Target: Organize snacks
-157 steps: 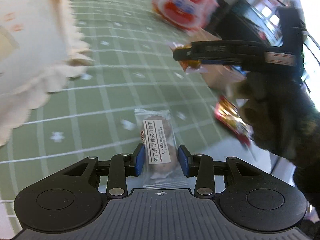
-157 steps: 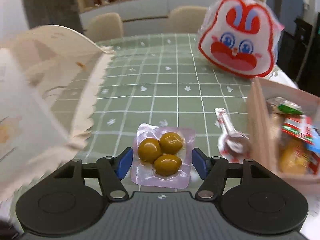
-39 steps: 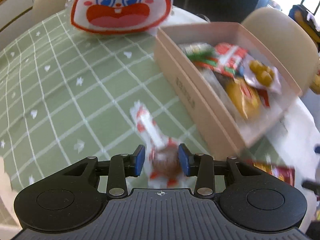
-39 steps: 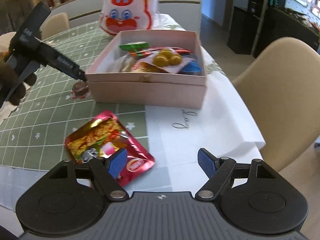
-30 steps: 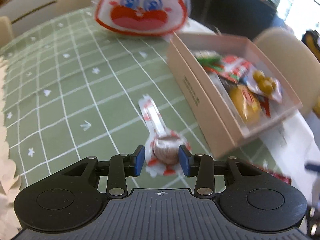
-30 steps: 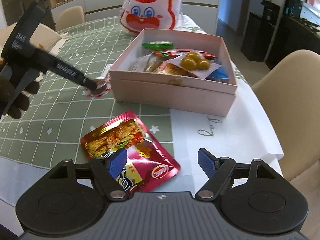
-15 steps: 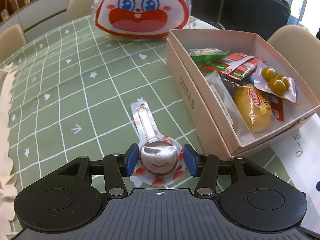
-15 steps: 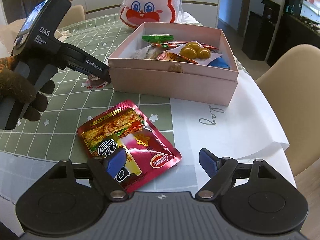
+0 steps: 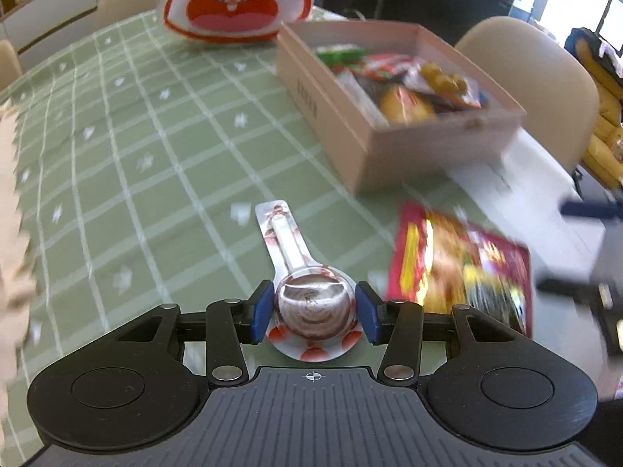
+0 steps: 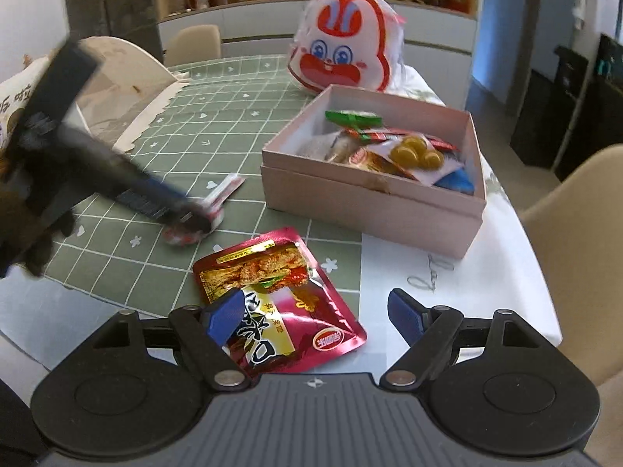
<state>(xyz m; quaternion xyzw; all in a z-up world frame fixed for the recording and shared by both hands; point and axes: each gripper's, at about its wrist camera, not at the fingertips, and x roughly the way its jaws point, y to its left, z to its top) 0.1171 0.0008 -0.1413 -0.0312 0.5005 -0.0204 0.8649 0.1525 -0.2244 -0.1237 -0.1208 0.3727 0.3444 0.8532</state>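
Observation:
My left gripper [image 9: 314, 313] is shut on a spoon-shaped chocolate snack pack [image 9: 307, 303] just above the green checked tablecloth; the pack's handle points away from me. The left gripper also shows in the right wrist view [image 10: 198, 222], blurred, with the pack [image 10: 216, 202] at its tip. My right gripper [image 10: 317, 317] is open and empty over a red foil snack pouch [image 10: 280, 295], which also shows in the left wrist view [image 9: 459, 264]. A pink box [image 10: 373, 198] [image 9: 389, 148] holds several snacks.
A rabbit-faced bag [image 10: 344, 58] [image 9: 237, 0] stands behind the box. A white paper bag [image 10: 117, 81] lies at the left. Beige chairs [image 10: 580, 241] stand beside the table. White cloth [image 10: 447, 292] covers the table's near edge.
My left gripper has pulled back from the box with the spoon pack between its fingers. My right gripper has come lower and closer over the red pouch.

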